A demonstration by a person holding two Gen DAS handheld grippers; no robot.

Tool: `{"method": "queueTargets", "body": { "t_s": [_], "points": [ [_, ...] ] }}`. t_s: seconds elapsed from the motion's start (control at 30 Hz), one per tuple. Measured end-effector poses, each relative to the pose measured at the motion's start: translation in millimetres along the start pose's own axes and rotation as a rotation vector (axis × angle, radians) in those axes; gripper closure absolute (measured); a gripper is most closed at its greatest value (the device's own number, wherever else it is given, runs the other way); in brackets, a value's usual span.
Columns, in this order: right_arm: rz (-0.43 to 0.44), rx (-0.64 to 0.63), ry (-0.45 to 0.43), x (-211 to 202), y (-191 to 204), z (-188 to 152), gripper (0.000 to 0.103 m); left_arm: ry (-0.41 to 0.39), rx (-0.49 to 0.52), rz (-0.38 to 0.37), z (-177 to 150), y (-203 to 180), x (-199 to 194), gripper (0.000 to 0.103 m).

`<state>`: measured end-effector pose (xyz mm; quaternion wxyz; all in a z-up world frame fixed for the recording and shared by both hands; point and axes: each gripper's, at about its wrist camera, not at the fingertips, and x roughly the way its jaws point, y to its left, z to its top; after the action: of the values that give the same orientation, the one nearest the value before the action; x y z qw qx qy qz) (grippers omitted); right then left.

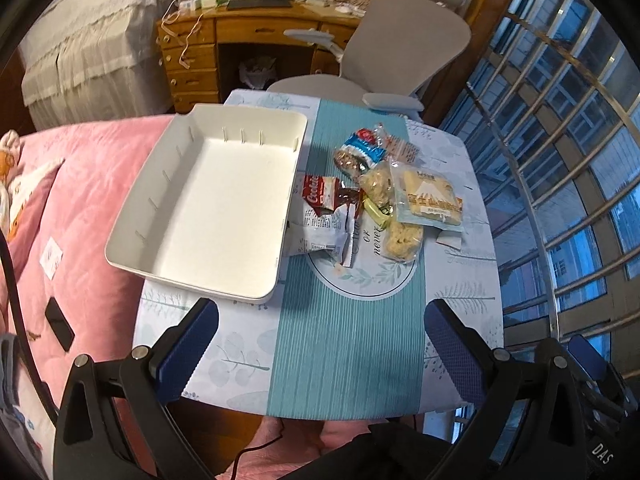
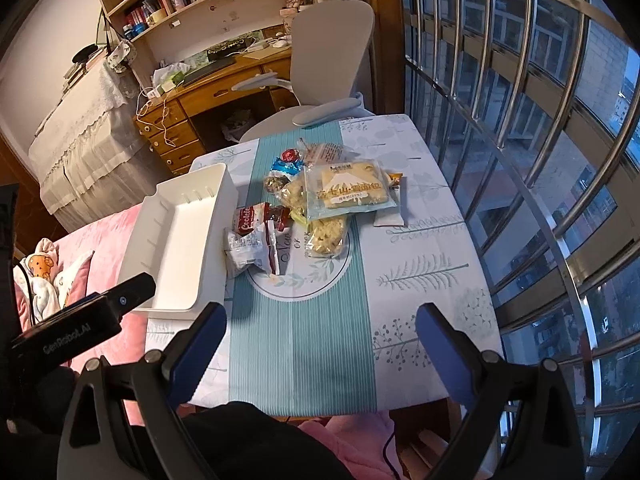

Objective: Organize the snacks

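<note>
nothing sorted yet: the white bin (image 1: pixel 208 208) sits empty on the left side of the table (image 1: pixel 344 360), its left edge overhanging toward the pink bed (image 1: pixel 88 184), and the whole snack pile (image 1: pixel 380 192) sits just right of it on the teal runner (image 1: pixel 344 340). left gripper (image 1: pixel 322 352) hovers over the near table edge, jaws spread wide, holding nothing; right gripper (image 2: pixel 320 354) is the same, jaws wide apart and empty over the near edge. i judge this as the start, first pick not yet made. closest item to the bin is the crumpled white-and-red wrapper (image 1: pixel 326 232), touching or nearly touching the bin wall, with the red cookie pack (image 1: pixel 320 194) just behind it. the flat bread pack with the mountain print (image 2: pixel 352 194) lies on top of the lumpy clear-wrapped bars (image 2: pixel 326 234), so it should come off first on that side. blue-and-white pack (image 1: pixel 360 146) is at the far end. next move: reach forward, drop onto one loose pack, pinch an edge or crimp, carry left into the bin. room: near half of the table is bare, good approach lane. window bars (image 2: pixel 520 120) are close on the right, office chair (image 1: pixel 408 52) right behind the far edge. packs are thin and slippery, so there's a risk of dragging neighbours.
</note>
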<state>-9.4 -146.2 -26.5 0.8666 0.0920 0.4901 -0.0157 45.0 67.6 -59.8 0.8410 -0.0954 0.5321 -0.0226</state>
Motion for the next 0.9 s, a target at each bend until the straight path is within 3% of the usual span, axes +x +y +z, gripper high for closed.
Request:
{"method": "queueTargets", "body": {
  "t_s": [0.37, 0.9],
  "points": [
    [0.063, -0.112, 0.067, 45.5, -31.3, 49.6, 0.007, 0.096, -0.163, 0.096, 27.2, -26.7, 50.8, 0.001],
    [0.138, -0.504, 0.105, 157.6, -71.4, 135.3, 0.007, 0.190, -0.619, 0.258, 57.6, -40.0, 155.7, 0.001]
  ]
}}
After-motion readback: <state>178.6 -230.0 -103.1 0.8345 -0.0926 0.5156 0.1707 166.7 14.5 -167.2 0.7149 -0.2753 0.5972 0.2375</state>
